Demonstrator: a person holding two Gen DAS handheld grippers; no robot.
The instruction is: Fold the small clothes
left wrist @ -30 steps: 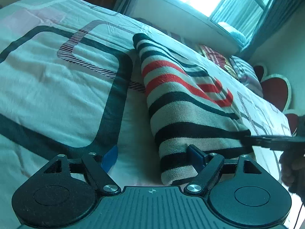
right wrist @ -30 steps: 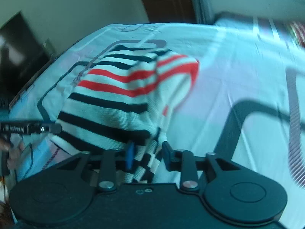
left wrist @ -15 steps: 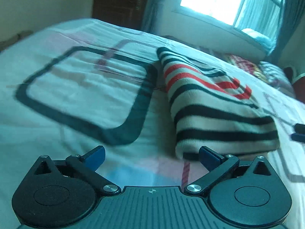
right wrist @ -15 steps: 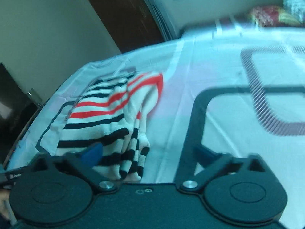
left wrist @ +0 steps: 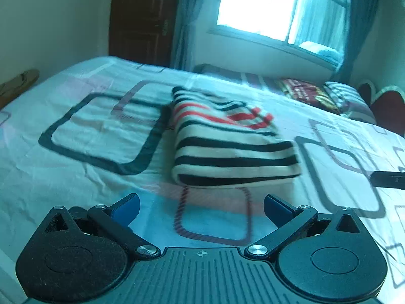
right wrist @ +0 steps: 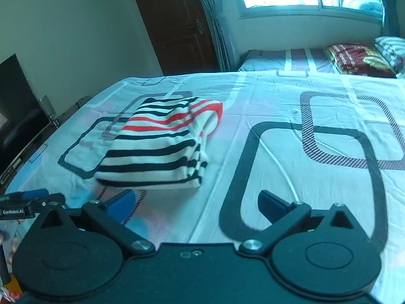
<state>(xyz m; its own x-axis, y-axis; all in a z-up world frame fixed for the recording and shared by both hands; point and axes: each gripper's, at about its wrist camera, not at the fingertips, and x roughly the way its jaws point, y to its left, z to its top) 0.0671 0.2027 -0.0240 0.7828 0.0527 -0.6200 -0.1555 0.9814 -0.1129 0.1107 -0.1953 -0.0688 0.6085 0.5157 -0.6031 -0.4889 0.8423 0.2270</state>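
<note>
The striped sweater (left wrist: pixel 227 149) lies folded into a compact block on the bed (left wrist: pixel 76 152), its black bands toward the near edge and its red bands toward the far end. In the left wrist view it sits just beyond the left tongs (left wrist: pixel 201 206), which stand wide apart with nothing between the blue pads (left wrist: pixel 126 204); bare sheet shows between them and the sweater's near edge. In the right wrist view the sweater (right wrist: pixel 162 144) lies ahead and to the left of the right tongs (right wrist: pixel 195 204), which are also spread wide and hold nothing, apart from the cloth.

The sheet carries a print of dark rounded squares (right wrist: pixel 303 172); one dark outline lies partly under the sweater's left side, another lies to its right. A smaller reddish outline (left wrist: pixel 212 212) sits on the sheet between the sweater and the left tongs.

Beyond the sweater, at the far end of the bed, are a dark red patterned pillow (right wrist: pixel 354 59) and a striped one (right wrist: pixel 392 48) beside it. Behind those is a bright window (left wrist: pixel 273 7) with curtains (left wrist: pixel 184 20), and a dark wooden door (right wrist: pixel 177 22) stands to the window's left. A red heart-shaped headboard (left wrist: pixel 384 103) shows at the far right of the sweater in the left view. A dark screen (right wrist: pixel 15 116) stands off the bed's left edge.

Nothing lies on top of the sweater or between it and either pair of tongs.
</note>
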